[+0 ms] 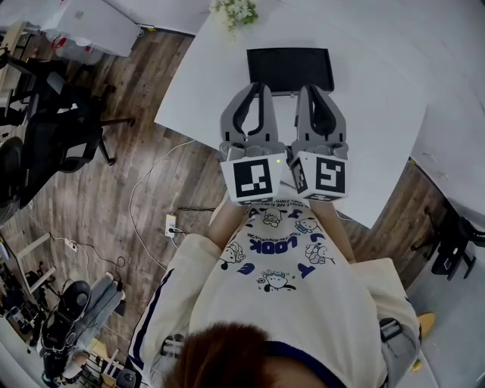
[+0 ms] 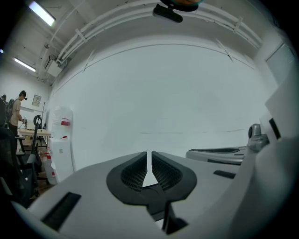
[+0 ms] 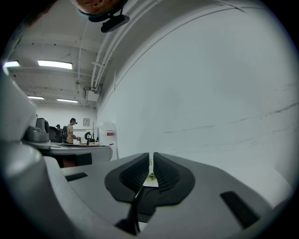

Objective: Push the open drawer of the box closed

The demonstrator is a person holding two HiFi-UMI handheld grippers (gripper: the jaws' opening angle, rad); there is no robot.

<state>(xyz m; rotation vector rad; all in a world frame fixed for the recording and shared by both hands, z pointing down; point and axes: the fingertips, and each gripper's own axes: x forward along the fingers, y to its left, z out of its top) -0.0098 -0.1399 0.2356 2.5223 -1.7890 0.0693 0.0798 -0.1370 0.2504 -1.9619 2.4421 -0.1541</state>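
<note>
The black box [image 1: 289,70] sits on the white table [image 1: 379,91] just past the tips of the left gripper [image 1: 261,88] and the right gripper [image 1: 310,89], both shut tight on nothing, with white flowers [image 1: 235,11] behind it, and its long side goes left to right.

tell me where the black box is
Head view: the black box sits on the white table, top centre, just ahead of the left gripper and right gripper, right of the flowers.
</note>
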